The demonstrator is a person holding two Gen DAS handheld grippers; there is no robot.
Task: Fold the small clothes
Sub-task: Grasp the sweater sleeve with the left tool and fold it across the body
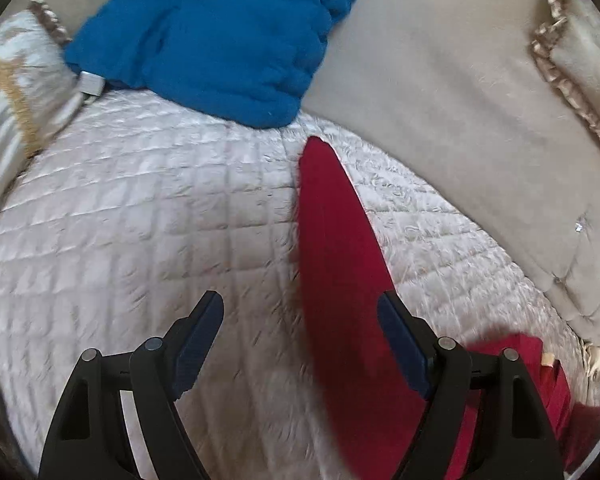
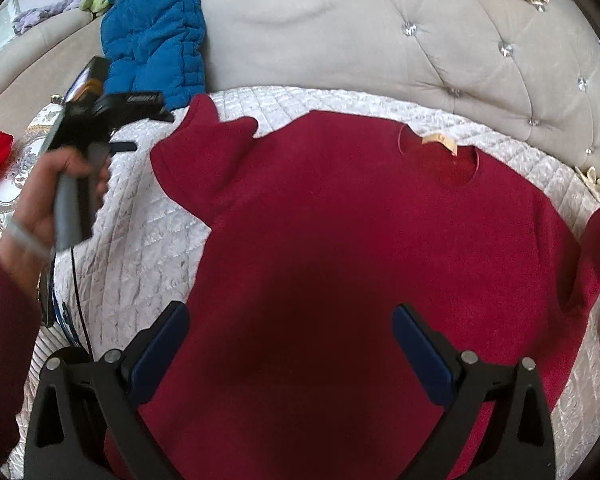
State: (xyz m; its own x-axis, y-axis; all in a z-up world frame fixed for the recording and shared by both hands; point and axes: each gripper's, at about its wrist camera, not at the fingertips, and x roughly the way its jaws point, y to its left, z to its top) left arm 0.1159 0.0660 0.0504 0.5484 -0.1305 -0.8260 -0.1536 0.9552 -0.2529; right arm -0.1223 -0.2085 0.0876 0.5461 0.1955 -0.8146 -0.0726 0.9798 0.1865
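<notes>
Both hand-held grippers gape empty: left hand-held gripper (image 1: 300, 312) has the red sweater's sleeve (image 1: 332, 240) toward one o'clock, right hand-held gripper (image 2: 292, 324) over its body.

Sweater (image 2: 340, 240): solid dark red, with a tan neck label (image 2: 440, 142). Bed cover (image 1: 140, 208): pale pink-white, diamond-quilted. Jacket (image 1: 220, 40) beyond the sweater: bright blue, quilted. Headboard (image 2: 380, 40): beige, button-tufted. Both grippers, left gripper (image 1: 300, 336) and right gripper (image 2: 292, 344): black with dark blue pads.
</notes>
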